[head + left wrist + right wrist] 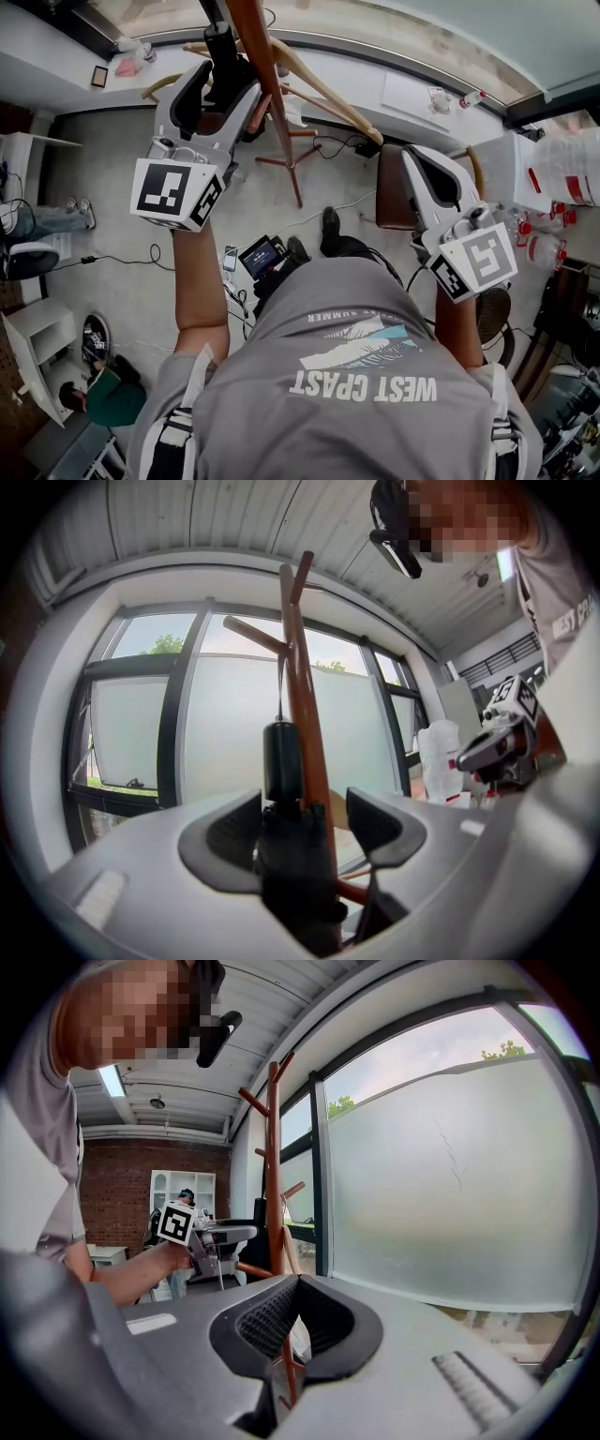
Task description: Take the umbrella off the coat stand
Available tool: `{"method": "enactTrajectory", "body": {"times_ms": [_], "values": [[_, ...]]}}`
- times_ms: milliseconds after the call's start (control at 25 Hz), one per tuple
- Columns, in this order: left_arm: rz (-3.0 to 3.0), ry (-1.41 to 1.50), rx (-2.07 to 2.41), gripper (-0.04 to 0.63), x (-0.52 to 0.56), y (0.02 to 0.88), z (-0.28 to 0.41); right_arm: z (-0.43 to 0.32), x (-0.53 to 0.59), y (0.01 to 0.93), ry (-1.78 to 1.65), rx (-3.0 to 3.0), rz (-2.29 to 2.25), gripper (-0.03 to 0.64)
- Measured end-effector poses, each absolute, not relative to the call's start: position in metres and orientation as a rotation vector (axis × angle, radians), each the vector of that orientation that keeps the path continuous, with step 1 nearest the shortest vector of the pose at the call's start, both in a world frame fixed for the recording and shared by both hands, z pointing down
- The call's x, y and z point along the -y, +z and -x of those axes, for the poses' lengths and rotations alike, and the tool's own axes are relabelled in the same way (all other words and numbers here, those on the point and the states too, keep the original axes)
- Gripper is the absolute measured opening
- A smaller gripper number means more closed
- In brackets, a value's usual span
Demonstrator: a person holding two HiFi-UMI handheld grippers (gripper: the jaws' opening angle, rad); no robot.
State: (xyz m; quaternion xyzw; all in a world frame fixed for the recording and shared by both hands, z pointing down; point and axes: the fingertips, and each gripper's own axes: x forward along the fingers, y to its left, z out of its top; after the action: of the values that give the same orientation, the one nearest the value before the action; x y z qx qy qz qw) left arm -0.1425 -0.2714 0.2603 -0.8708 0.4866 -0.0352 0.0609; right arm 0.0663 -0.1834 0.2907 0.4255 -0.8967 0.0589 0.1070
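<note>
Hanging by its cord from a peg of the coat stand (298, 696), the folded black umbrella (281, 761) is sitting between the jaws of the left gripper (307, 803), at eleven o'clock in the head view. Those jaws are standing wide apart, and the stand's pole is rising between them too, at the umbrella's three o'clock. The right gripper (298, 1283) is hovering at four o'clock in the head view, well apart from the stand, with its jaws pressing together on nothing.
</note>
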Motion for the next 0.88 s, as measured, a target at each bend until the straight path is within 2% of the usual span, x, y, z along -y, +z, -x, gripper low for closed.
{"method": "enactTrajectory", "body": {"times_ms": [360,880], "values": [[2.669,-0.151,-1.426,0.301,0.291,0.273,0.137,-0.076,0.193,0.296,0.191,2.622,-1.264,0.002],[2.704,-0.179,-1.381,0.274,0.304,0.290,0.136,-0.074,0.203,0.304,0.204,2.612,-1.245,0.002]]}}
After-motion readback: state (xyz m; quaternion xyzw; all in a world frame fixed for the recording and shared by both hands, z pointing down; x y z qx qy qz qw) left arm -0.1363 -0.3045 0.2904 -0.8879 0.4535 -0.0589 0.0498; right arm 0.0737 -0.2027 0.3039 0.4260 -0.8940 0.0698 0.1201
